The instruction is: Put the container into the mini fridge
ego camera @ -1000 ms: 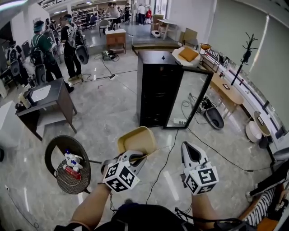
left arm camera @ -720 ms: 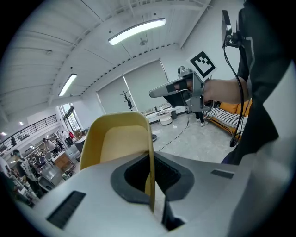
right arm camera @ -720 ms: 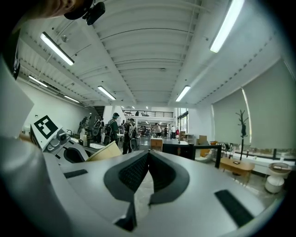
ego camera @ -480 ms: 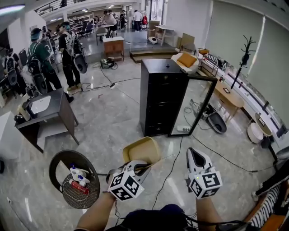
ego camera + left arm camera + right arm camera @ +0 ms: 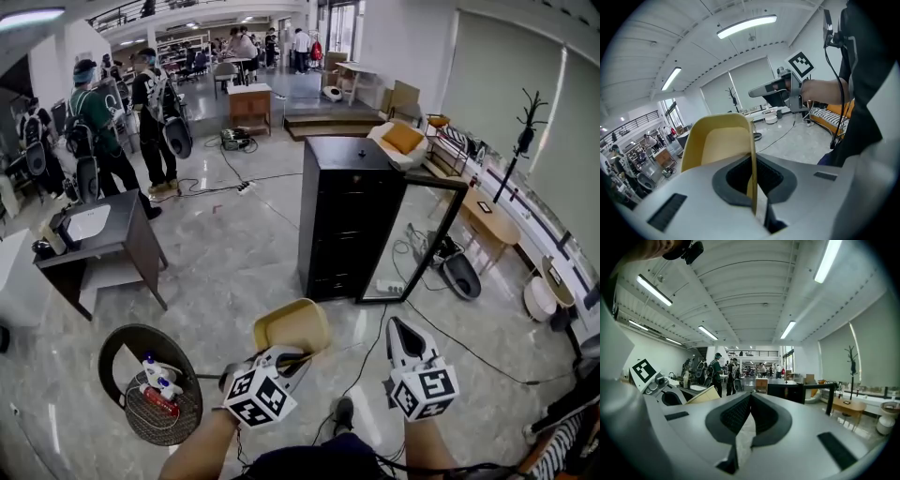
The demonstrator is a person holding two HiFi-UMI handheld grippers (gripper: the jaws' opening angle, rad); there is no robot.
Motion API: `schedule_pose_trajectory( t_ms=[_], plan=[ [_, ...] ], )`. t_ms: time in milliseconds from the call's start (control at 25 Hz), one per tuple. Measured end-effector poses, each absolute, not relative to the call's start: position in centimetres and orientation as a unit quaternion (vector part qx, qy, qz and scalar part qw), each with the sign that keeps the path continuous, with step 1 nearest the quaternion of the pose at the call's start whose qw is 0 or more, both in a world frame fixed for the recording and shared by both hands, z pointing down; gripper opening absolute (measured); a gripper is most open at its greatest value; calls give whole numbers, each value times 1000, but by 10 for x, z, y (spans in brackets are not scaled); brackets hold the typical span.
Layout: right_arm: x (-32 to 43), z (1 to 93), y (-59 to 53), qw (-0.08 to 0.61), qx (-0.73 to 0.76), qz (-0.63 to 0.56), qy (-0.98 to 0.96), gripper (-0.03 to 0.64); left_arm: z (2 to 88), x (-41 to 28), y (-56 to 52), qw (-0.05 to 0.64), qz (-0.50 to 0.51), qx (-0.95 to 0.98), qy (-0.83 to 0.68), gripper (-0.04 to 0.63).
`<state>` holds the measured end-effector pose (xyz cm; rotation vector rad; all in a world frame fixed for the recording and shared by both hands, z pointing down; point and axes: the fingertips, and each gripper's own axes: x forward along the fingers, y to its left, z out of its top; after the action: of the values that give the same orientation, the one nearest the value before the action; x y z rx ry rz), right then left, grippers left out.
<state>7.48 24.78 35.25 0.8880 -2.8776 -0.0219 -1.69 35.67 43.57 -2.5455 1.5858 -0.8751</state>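
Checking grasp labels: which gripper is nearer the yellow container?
Left. The left gripper has its jaws shut on the rim of the yellow container. The right gripper is off to the right of it, jaws shut on nothing, not touching it.

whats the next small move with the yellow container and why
Probably carry the yellow container forward toward the mini fridge. The left hand-held gripper is shut on the container's wall, the fridge stands well ahead across the floor, and its door is swung open, so nothing needs opening first. The right hand-held gripper is shut and empty.
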Motion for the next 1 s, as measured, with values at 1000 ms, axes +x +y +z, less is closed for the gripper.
schedule_pose_trajectory(
  t_ms=[1000],
  plan=[
    [106, 353, -12, 29, 274, 19, -961, 17, 442, 13, 97, -14, -328, -803, 498, 11]
  ],
)
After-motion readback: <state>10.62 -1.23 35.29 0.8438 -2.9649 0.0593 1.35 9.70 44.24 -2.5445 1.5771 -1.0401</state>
